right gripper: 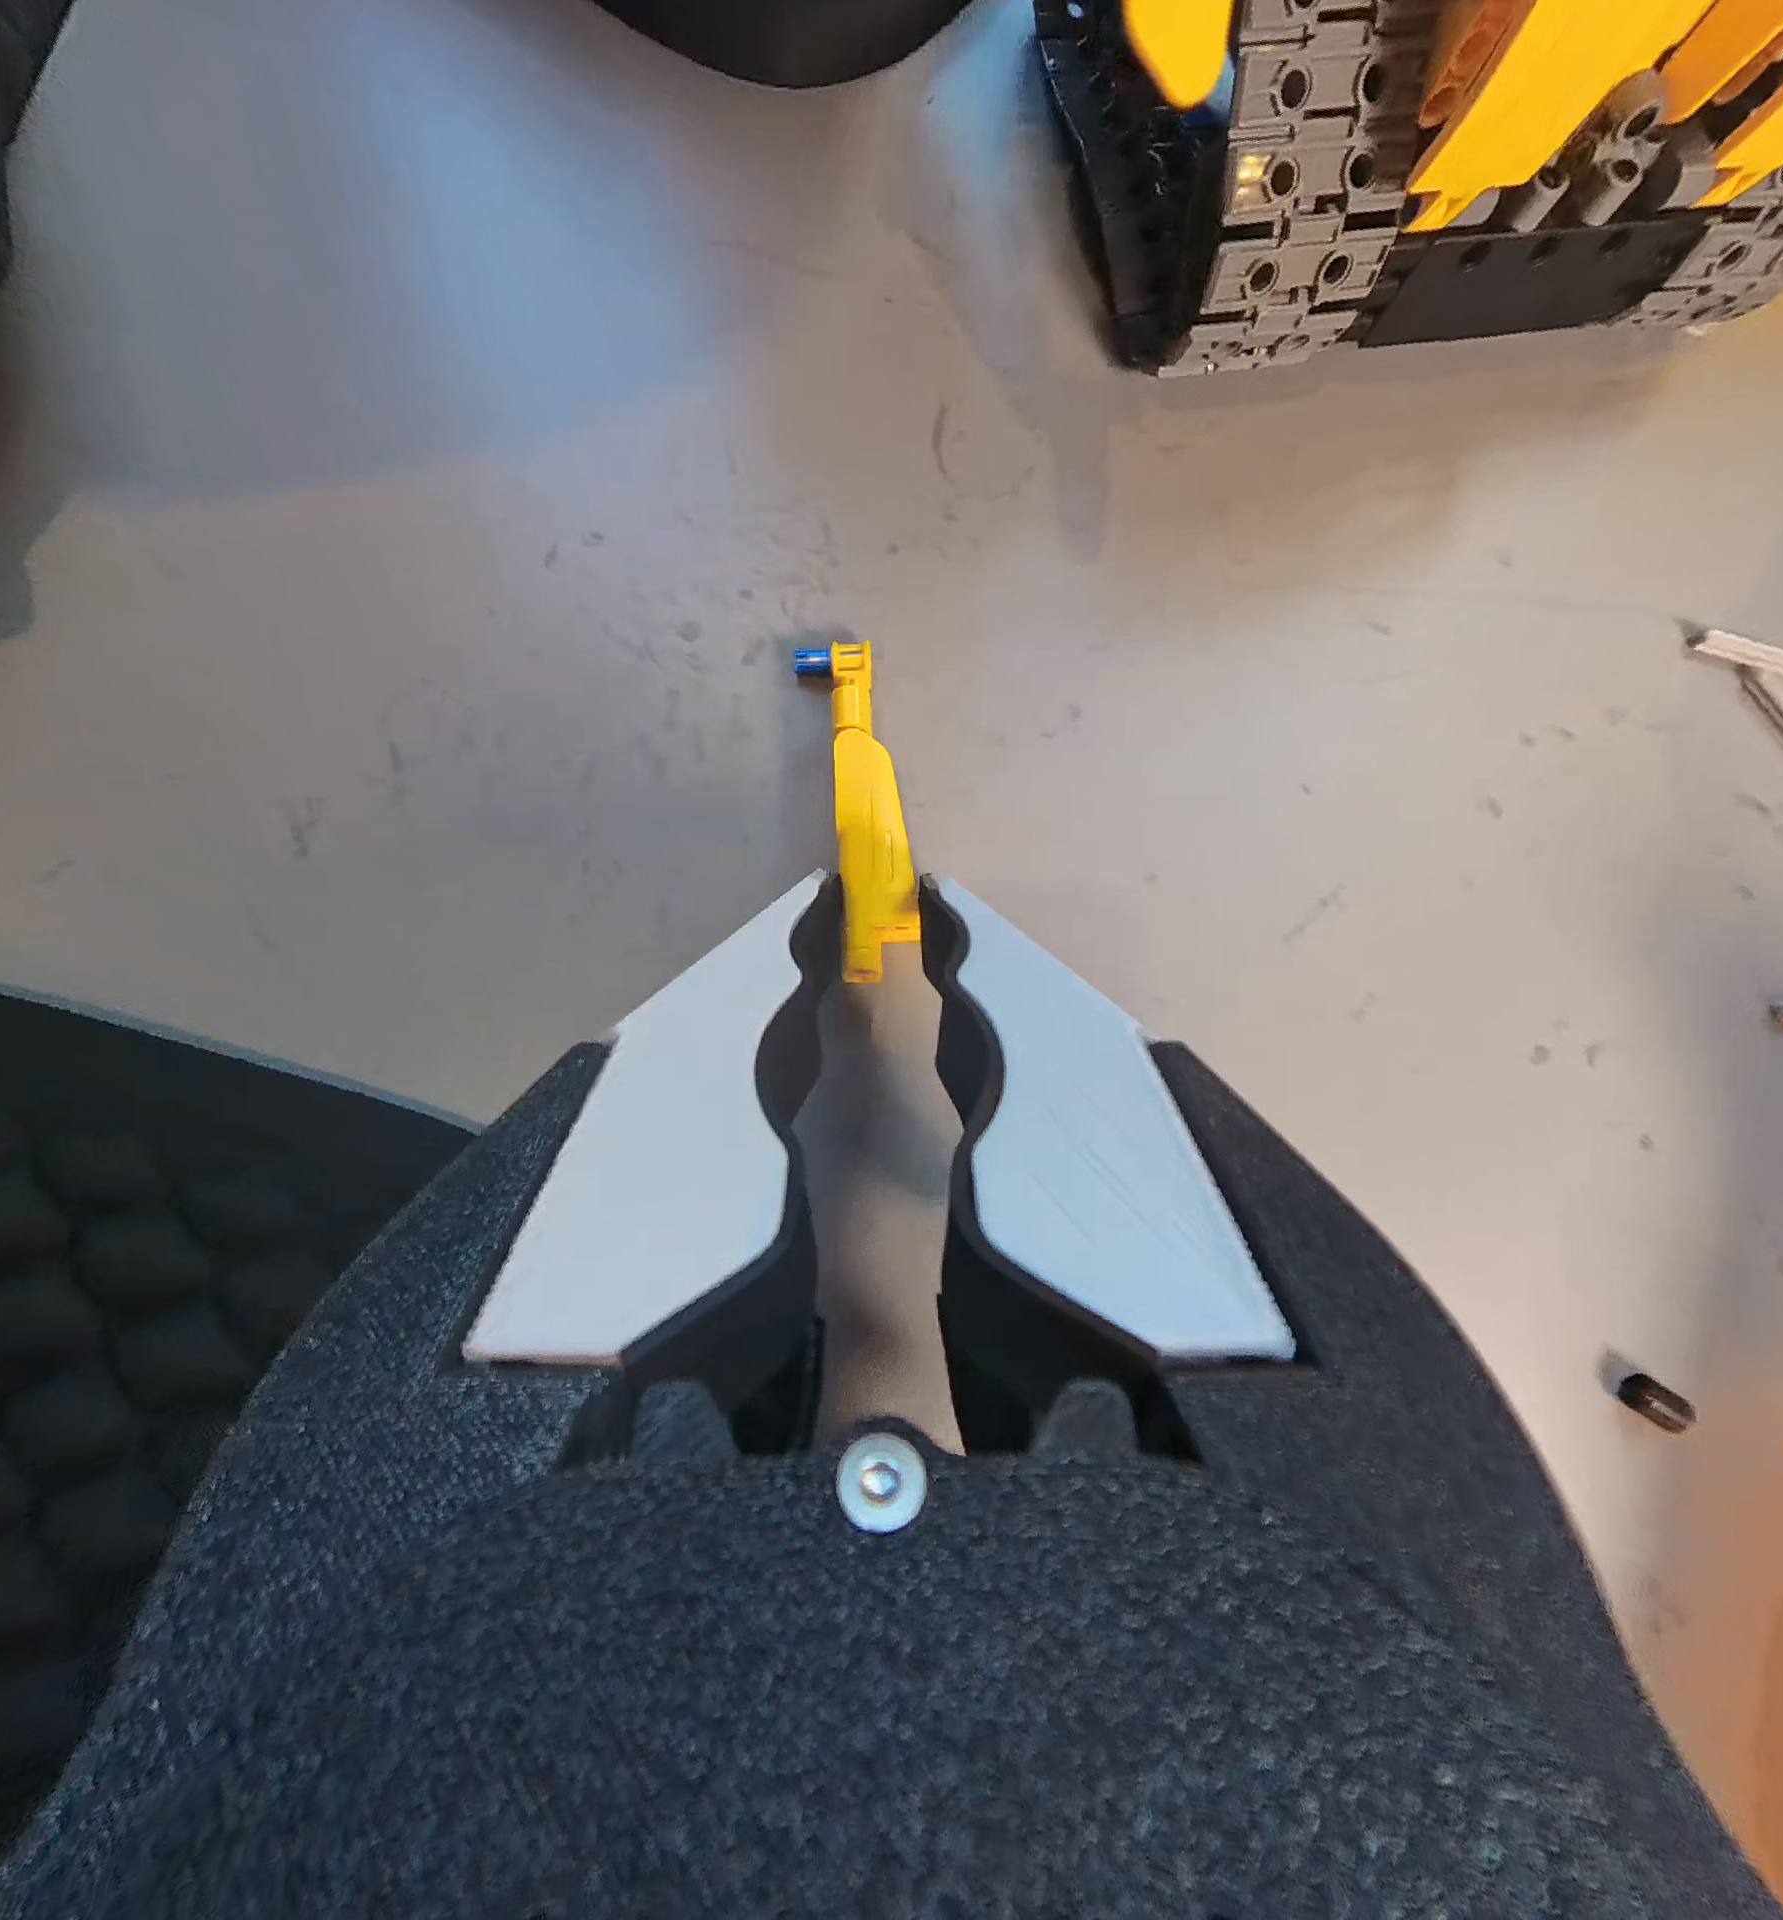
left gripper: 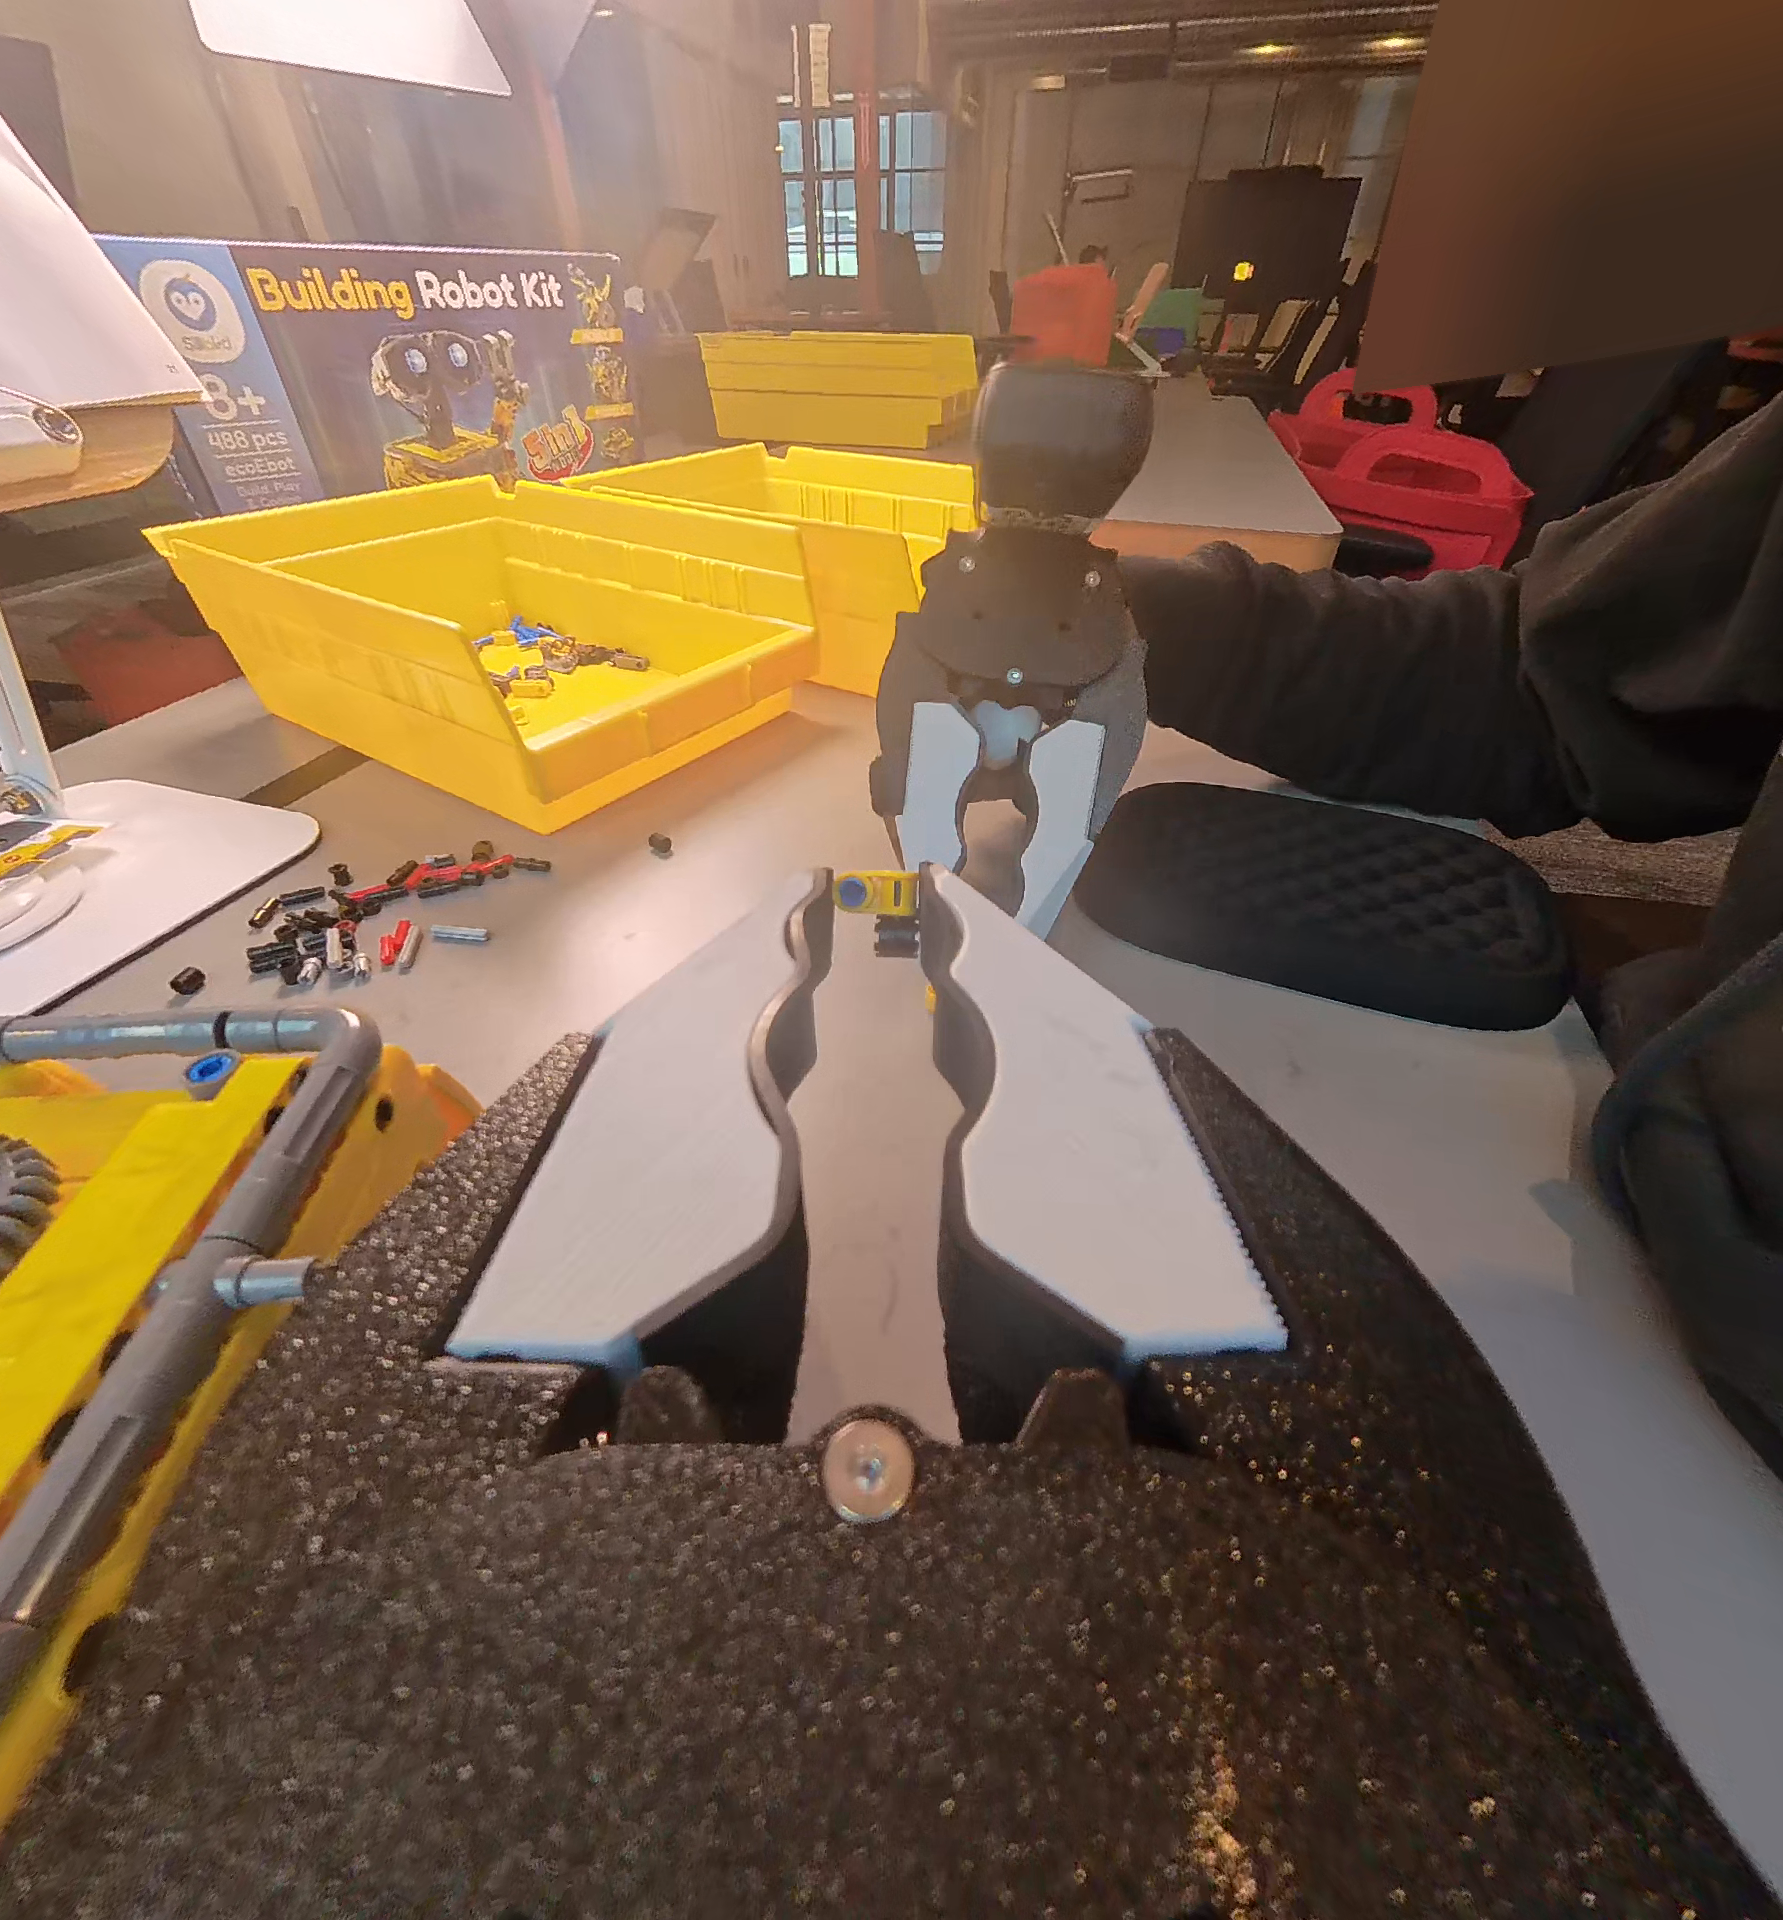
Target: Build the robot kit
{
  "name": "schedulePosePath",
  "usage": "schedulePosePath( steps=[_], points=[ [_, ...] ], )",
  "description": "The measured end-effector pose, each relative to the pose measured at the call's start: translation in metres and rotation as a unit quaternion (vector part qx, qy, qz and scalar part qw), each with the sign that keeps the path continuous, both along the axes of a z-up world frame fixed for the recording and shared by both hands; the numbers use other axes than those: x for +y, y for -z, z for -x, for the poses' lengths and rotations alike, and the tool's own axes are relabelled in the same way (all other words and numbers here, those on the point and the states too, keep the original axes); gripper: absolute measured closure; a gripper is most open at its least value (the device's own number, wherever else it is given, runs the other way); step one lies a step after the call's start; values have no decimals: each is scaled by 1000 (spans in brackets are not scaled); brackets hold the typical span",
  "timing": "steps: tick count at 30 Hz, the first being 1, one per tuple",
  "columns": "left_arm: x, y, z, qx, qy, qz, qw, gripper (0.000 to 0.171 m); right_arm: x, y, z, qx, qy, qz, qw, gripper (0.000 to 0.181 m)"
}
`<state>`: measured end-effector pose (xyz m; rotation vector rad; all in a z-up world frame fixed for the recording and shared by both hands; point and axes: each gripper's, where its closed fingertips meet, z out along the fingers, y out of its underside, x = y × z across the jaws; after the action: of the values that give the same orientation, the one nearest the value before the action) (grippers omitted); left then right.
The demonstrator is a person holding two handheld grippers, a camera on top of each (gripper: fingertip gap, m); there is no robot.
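The right gripper (right gripper: 872, 881) has its jaws clamped on the near end of a thin yellow piece (right gripper: 866, 821) held over the tabletop (right gripper: 347, 727). The piece's long axis runs straight out from the jaws, ending in a blue pin (right gripper: 810, 661) that juts left. It looks light, stiff and smooth, so it may twist in the hold. The left gripper (left gripper: 872, 883) has its jaws closed on the same piece (left gripper: 871, 894) at the pin end
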<state>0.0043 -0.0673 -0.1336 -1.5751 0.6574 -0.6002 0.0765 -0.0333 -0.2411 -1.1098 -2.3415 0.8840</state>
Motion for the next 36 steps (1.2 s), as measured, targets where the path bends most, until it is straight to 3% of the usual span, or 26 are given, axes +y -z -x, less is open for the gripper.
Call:
schedulePosePath(
  steps=[5, 12, 29, 36],
  points=[
    [-2, 1, -2, 1, 9, 4, 1000, 157, 2, -2, 6, 39, -14, -62, 997, 166],
    [-4, 4, -6, 12, 16, 6, 1000, 157, 1, -4, 8, 63, -20, -87, 994, 166],
    [-4, 5, -6, 9, 19, 11, 1000, 157, -1, 0, 3, 56, -19, -82, 995, 166],
    [-10, 21, -22, 53, 59, 35, 996, 157, -5, 1, -2, 46, -25, -63, 997, 166]
  ],
)
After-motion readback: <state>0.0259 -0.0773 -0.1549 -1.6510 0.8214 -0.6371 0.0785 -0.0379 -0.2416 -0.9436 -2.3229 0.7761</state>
